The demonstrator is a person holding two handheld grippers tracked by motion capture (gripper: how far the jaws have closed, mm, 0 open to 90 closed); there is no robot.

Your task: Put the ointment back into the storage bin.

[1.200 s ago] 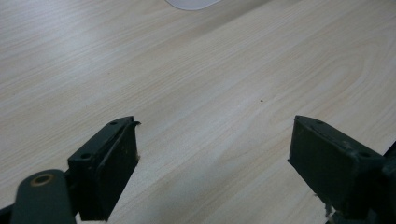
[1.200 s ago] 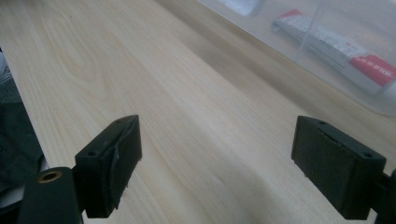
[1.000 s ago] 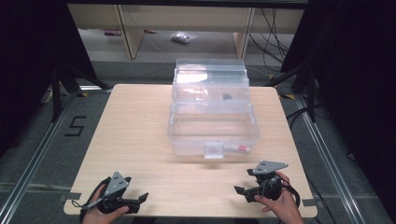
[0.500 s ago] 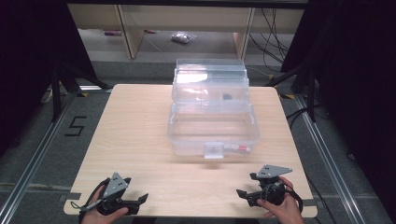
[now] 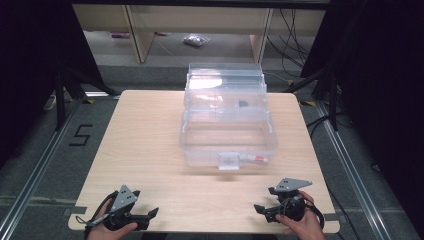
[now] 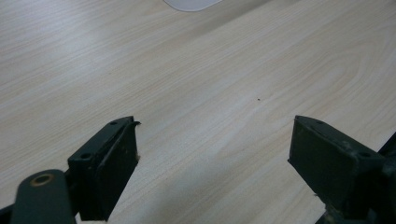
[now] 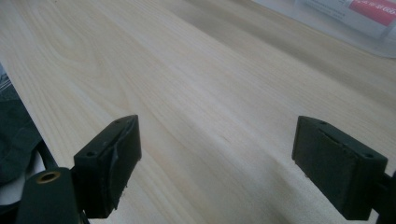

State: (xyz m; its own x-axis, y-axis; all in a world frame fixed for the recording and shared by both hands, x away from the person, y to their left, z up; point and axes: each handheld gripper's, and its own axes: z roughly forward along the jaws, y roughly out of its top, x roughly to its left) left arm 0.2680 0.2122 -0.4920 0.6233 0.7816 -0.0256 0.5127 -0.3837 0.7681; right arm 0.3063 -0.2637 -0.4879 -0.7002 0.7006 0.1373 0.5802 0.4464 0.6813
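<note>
**Both grippers open and empty at near edge, clear box well ahead**

Nearest, at the table's [image 5: 150, 150] front edge: left gripper [image 5: 150, 214] in a hand [image 5: 107, 229], right gripper [image 5: 262, 207] in the other hand [image 5: 302, 227], well apart, each low over bare wood. Hands cut off by the bottom of the high view; forearms out of frame. Jaws of both spread wide, nothing between them, as seen in each gripper view over plain wood grain. A tiny dark speck [image 6: 258, 99] on the wood ahead of the left jaws, too small to identify.

Farther off, mid-table toward the far edge: clear box [image 5: 227, 135], lid raised behind it, latch [image 5: 229, 161] facing the grippers. Contents hard to make out through the plastic: a small dark item [image 5: 243, 104] in the upper part, a red-and-white label [image 5: 257, 159] low at the front right. Only a pale corner of the box [image 6: 191, 3] at the top of the left gripper view; box edge and label [image 7: 373, 11] clipped at the top right of the right gripper view.

Beyond the table: shelving with a crumpled bag [image 5: 194, 41], indistinct.
</note>
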